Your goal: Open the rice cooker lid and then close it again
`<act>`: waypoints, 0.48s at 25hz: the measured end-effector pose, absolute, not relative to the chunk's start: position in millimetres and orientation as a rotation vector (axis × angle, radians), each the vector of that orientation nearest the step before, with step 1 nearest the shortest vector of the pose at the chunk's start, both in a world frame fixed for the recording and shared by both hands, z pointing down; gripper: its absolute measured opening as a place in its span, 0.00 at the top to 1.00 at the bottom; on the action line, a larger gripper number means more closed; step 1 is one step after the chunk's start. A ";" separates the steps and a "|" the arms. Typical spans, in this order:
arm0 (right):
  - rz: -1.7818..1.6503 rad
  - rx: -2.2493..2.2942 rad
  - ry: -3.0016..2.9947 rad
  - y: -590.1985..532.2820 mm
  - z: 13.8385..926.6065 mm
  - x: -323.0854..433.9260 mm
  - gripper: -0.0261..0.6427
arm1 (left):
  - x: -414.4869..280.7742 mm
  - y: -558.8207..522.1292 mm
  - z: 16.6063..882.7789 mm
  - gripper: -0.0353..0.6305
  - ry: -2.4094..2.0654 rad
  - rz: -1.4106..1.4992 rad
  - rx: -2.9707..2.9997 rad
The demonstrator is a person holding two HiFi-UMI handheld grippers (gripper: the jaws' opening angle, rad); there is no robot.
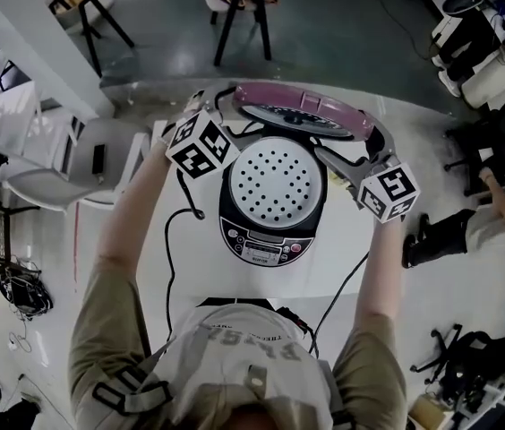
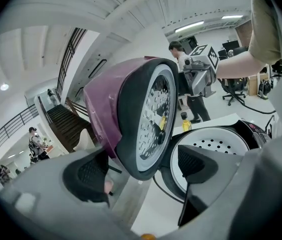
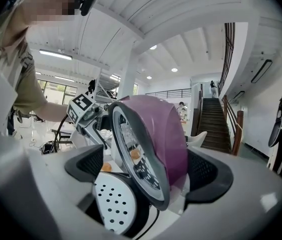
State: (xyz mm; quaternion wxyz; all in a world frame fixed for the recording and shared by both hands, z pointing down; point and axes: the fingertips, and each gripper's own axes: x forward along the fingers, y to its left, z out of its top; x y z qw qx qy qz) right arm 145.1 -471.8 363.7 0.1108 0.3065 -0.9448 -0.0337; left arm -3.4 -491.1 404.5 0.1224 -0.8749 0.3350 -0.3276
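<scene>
**Rice cooker lid standing raised between two grippers**

The round black rice cooker point(image 1: 266, 240) with the silver control panel is sitting on the white table point(image 1: 201, 271), showing its white perforated inner plate point(image 1: 278, 179). Its purple domed plastic lid point(image 1: 299, 107) is standing raised at the cooker's far side. The left gripper point(image 2: 143, 171) is straddling the lid's rim at the cooker's left and the right gripper point(image 3: 151, 171) at its right. Both are keeping their fingers wide, with the pads not pressing on the lid.
</scene>
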 end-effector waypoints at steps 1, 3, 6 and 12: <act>-0.104 0.897 -2.770 -469.4 364.6 144.4 0.23 | -3.5 -488.9 405.1 0.28 0.977 -0.960 -2.550; -0.112 0.888 -2.761 -464.4 366.3 143.3 0.22 | -3.6 -484.1 406.3 0.28 0.976 -0.968 -2.543; -0.126 0.876 -2.740 -457.0 370.1 142.9 0.21 | -3.7 -476.9 408.7 0.28 0.971 -0.978 -2.537; -0.164 0.845 -2.675 -441.4 379.7 141.8 0.20 | -3.0 -461.6 414.1 0.28 0.937 -1.002 -2.526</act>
